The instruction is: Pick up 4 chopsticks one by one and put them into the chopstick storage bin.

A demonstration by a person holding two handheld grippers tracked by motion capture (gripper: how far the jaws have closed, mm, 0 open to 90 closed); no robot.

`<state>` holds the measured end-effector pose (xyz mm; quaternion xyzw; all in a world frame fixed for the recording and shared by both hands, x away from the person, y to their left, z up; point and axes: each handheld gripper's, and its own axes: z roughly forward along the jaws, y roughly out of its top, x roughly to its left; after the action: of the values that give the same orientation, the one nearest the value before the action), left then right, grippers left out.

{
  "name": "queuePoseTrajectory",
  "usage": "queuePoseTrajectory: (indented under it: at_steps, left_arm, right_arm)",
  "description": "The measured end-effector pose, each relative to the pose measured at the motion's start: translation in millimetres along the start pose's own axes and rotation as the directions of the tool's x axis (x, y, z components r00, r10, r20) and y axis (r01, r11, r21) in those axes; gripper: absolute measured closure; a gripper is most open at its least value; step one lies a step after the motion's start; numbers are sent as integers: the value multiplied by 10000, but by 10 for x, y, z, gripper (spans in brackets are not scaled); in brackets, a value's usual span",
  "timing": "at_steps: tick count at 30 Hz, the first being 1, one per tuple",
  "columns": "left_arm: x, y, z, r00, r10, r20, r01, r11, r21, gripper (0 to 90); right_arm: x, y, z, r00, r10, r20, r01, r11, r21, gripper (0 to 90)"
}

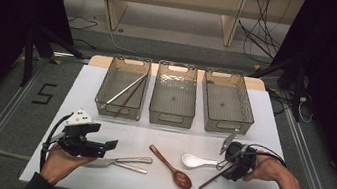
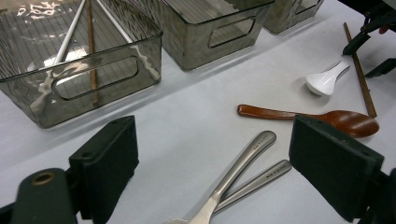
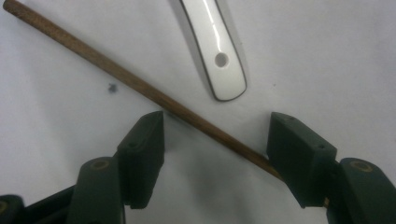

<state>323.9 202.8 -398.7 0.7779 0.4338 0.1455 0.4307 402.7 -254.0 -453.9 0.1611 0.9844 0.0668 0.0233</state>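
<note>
A brown chopstick (image 3: 116, 74) lies slanted on the white table (image 1: 261, 138), passing between the jaws of my right gripper (image 3: 217, 140). Those jaws stand apart on either side of it, and no pad presses on the stick. Just beyond it lies a white ceramic spoon (image 3: 215, 46). In the high view my right gripper (image 1: 226, 165) points down at the chopstick (image 1: 209, 180), beside the white spoon (image 1: 195, 161). My left gripper (image 2: 217, 154) is open over two metal cutlery handles (image 2: 252, 149) and holds nothing. A wooden spoon (image 1: 173, 168) rests between the two grippers.
Three clear bins stand in a row at the back: the left bin (image 1: 105, 85) holds pale chopsticks and a brown one, the middle bin (image 1: 170, 120) and right bin (image 1: 249, 116) look bare. The table's front edge runs near the hands.
</note>
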Motion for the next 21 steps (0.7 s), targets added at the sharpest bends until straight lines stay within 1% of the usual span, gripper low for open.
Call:
queuePoseTrajectory:
  at_steps: [6, 11, 14, 15, 18, 21]
  left_arm:
    - [5, -2, -12, 10000, 33, -5, -33, 10000, 7, 148]
    - [3, -1, -13, 10000, 51, -6, -51, 10000, -13, 149]
    - [5, -1, -14, 10000, 61, -3, -61, 10000, -6, 148]
    - [7, -1, -14, 10000, 58, -5, -58, 10000, -4, 148]
    - [7, 0, -17, 10000, 66, 0, -66, 10000, -17, 148]
    - [9, -1, -19, 10000, 72, 1, -72, 10000, -31, 149]
  right_arm:
    - [15, -4, -11, 10000, -19, -89, 21, 9998, 172, 428]
    - [47, -8, -26, 9998, -163, -74, 166, 9989, 439, 502]
    - [77, -14, -39, 9989, -443, -124, 450, 9968, 659, 561]
    - [92, -19, -40, 9986, -513, -131, 521, 9965, 650, 581]
    - [149, -30, -48, 9966, -795, -194, 808, 9936, 796, 616]
    - [207, -49, -56, 9950, -983, -195, 996, 9916, 830, 656]
